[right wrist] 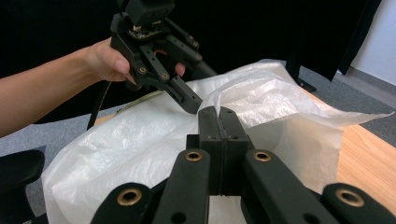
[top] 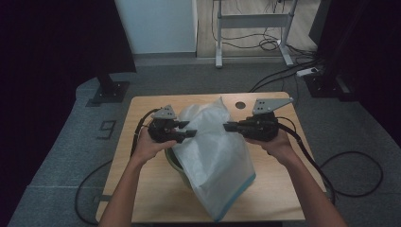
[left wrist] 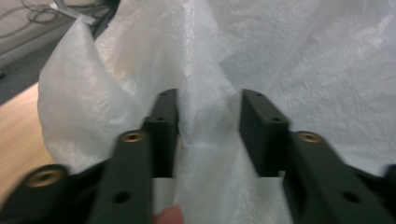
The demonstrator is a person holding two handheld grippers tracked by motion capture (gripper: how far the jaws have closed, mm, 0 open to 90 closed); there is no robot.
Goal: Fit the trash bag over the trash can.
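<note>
Two tongs are working one white, crinkly woven plastic sack (top: 215, 156). Left gripper (left wrist: 208, 123) is straddling a fold of it, jaws apart, not yet pinching. Right gripper (right wrist: 218, 140) is clamping the sack's edge, jaws together. Judging by this, the regrip step is underway; the left must close next.

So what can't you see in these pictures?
- High view: the green bowl is mostly covered by the white bag.
- Right gripper view: whether the shut right gripper pinches the bag; the pad tips hide it.
- Left gripper view: the bag's inside, hidden by folds.
</note>
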